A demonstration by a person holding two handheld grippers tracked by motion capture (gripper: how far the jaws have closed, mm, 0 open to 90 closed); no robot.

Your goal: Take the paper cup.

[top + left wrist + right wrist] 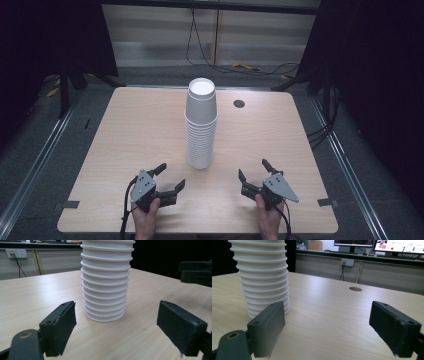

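Dark curtains and grey floor are seen around a pale wooden table (125,150) in the high view, and a tall stack of white paper cups (201,125) is stood upside down near its middle. Just short of it, the left gripper (170,177) and the right gripper (254,170) are held low over the near edge, each with jaws spread and nothing between them, both apart from the stack. A round cable hole (239,103) is noted beyond the cups.

Now the left gripper view: the stack (106,282) is framed between the two black pads (62,325), slightly left of centre, and the other gripper (196,272) is glimpsed at the far right. A tall, light column like this could be toppled if it is struck by one pad before the other.

Over to the right gripper view: the stack (262,277) is set well to the left, partly behind the left pad (268,326). A squeeze from this line would be likely to clip the rims and push the column over. Were only the top cup pinched, several nested ones could be dragged up with it; too hard a grip, and the thin wall could be crushed
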